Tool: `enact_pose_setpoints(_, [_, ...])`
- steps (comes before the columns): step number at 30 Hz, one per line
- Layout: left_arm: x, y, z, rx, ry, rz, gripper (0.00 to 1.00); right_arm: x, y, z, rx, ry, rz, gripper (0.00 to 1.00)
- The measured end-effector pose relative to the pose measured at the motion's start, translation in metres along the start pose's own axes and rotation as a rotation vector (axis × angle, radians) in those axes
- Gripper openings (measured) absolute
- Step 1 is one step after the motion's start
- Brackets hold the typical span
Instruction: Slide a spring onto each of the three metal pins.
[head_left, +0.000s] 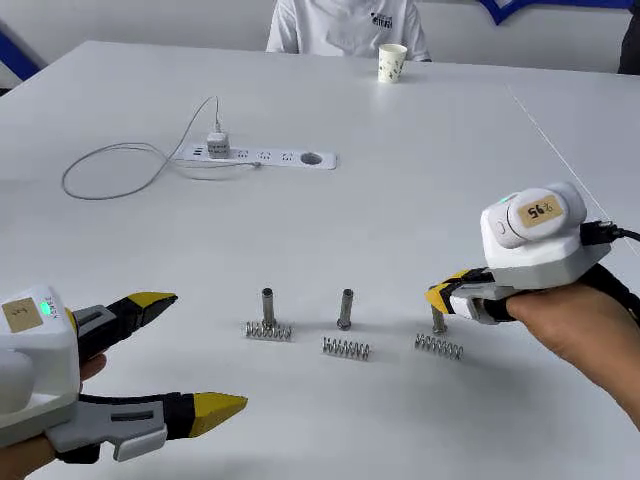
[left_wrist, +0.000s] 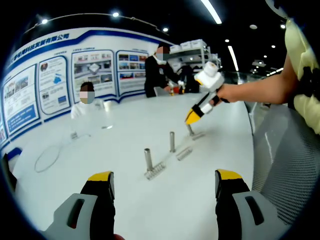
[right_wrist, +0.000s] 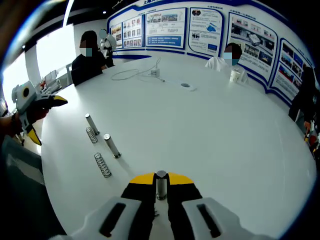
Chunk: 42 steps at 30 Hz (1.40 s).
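Pin (right_wrist: 161, 187) gripped between right gripper (right_wrist: 161, 179) jaws, spring (head_left: 439, 346) just beside

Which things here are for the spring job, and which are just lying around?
For the job: left pin, middle pin, right pin held in the right tool; left spring, middle spring, right spring; open left tool.
Just lying about: power strip, charger, white cable, paper cup.

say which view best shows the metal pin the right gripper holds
Right gripper view: the upright metal pin, close up in the right gripper. Head view shows its lower part; left gripper view, tiny and far.
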<state>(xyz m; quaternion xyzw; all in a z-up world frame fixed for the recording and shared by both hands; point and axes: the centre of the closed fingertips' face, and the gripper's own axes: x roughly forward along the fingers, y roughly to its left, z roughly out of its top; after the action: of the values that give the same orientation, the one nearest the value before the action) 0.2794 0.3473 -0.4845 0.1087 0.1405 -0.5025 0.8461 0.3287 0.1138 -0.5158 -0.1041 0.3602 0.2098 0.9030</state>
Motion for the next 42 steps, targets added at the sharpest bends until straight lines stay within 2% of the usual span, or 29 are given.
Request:
enact_pose_setpoints(14, [-0.002, -0.003, 0.004, 0.008, -0.007, 0.008, 0.84, -0.012, 0.0, -0.007, -0.031, 0.011, 0.008, 0.09])
enact_pose_setpoints(30, [-0.003, -0.008, 0.006, 0.012, -0.01, 0.013, 0.84, -0.017, -0.002, -0.015, -0.047, 0.024, 0.02, 0.09])
enact_pose_setpoints(42, [-0.001, -0.011, 0.007, 0.012, -0.013, 0.011, 0.84, -0.023, -0.003, -0.011, -0.068, 0.006, 0.025, 0.11])
